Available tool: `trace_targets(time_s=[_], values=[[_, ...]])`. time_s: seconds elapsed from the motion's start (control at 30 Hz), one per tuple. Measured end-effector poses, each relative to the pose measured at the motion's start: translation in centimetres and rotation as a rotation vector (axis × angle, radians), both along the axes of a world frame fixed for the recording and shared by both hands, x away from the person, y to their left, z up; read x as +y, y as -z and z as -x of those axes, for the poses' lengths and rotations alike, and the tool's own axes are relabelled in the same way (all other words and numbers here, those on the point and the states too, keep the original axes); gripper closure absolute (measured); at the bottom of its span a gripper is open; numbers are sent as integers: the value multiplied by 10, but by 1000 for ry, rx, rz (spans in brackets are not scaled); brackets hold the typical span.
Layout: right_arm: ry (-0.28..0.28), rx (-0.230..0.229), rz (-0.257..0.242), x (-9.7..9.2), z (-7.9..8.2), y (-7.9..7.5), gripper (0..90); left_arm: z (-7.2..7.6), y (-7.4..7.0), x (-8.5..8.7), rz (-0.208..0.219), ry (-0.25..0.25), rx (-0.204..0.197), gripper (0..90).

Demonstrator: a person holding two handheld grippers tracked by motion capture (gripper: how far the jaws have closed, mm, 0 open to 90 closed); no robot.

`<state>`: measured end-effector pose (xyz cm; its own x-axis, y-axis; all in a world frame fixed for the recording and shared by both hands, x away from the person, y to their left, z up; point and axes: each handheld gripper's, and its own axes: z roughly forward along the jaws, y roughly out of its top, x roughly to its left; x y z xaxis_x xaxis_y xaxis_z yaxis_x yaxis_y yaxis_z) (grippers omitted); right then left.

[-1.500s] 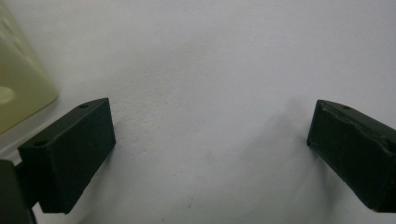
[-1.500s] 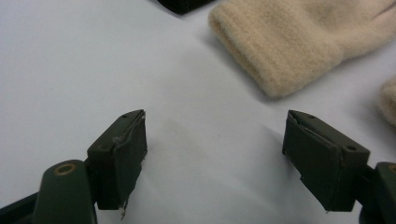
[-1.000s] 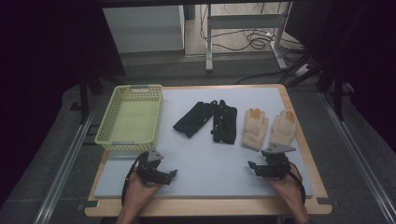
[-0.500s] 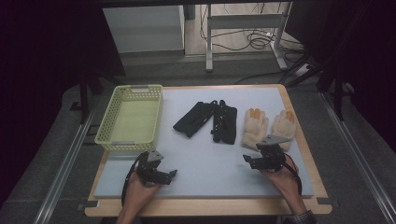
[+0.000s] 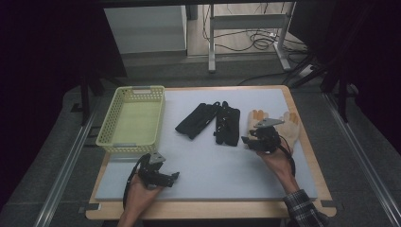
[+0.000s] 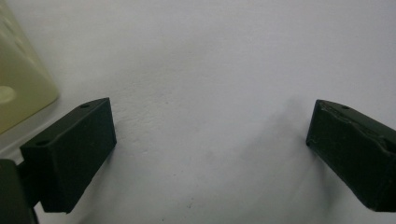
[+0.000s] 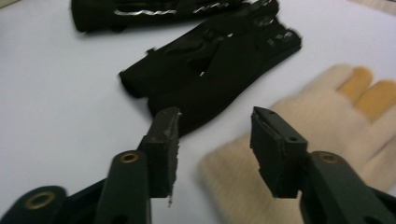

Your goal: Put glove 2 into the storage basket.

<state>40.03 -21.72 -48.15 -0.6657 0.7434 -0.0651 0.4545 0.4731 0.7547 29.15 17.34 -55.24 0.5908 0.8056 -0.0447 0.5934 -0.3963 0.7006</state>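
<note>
Two black gloves (image 5: 196, 119) (image 5: 228, 123) lie side by side mid-table, with two cream gloves (image 5: 257, 117) (image 5: 292, 128) to their right. My right gripper (image 5: 247, 140) hovers at the cuff end of the left cream glove (image 7: 233, 182). Its jaws stand half apart and have just been closing, with nothing pressed between them. The nearer black glove (image 7: 210, 79) lies just beyond the tips. My left gripper (image 5: 173, 176) rests near the front left of the white mat (image 6: 210, 70), jaws wide open and empty.
A yellow plastic basket (image 5: 109, 124) stands at the left of the table, its corner (image 6: 18, 79) close to my left gripper. The table's wooden edge (image 5: 208, 210) runs along the front. Metal rails flank both sides.
My right gripper has moved away from the person and a little up, onto the cream glove's cuff, and its jaws have narrowed. The left hand has stayed put.
</note>
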Motion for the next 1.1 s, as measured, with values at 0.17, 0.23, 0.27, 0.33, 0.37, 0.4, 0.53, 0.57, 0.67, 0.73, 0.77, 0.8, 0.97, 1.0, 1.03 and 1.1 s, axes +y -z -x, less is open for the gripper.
trace_targets(time_s=[0.17,0.23,0.27,0.33,0.37,0.4,0.53,0.57,0.67,0.73,0.77,0.8,0.97,1.0,1.03,1.1], values=[[8,0,-12,8,-23,-4,619,0,0,0,1,0,0,19],[5,1,-10,12,-30,-4,625,0,0,0,1,1,-1,19],[1,6,-11,15,-34,-3,625,0,0,0,0,0,0,19],[-7,12,-2,23,-44,-1,606,0,0,0,1,0,0,19],[-7,10,7,26,-48,0,568,0,0,0,1,0,0,19],[-4,9,15,29,-53,1,539,0,0,0,1,0,-1,19],[6,22,20,41,-71,6,416,0,0,0,1,0,0,19],[11,32,20,43,-74,8,386,0,0,0,2,0,-1,19],[7,61,14,51,-87,15,310,0,0,0,3,1,-1,19],[23,69,21,55,-95,20,270,0,0,0,1,2,0,19],[31,69,36,57,-98,23,256,0,0,0,2,1,-1,19],[36,73,44,59,-101,26,245,0,0,0,1,0,0,19],[53,92,94,68,-111,40,263,0,0,0,1,1,-1,19],[49,93,95,69,-111,40,332,0,0,0,1,0,-1,19],[44,114,81,70,-110,39,413,0,0,0,1,0,-1,19],[69,125,69,70,-109,38,536,0,0,0,1,0,-1,19]])
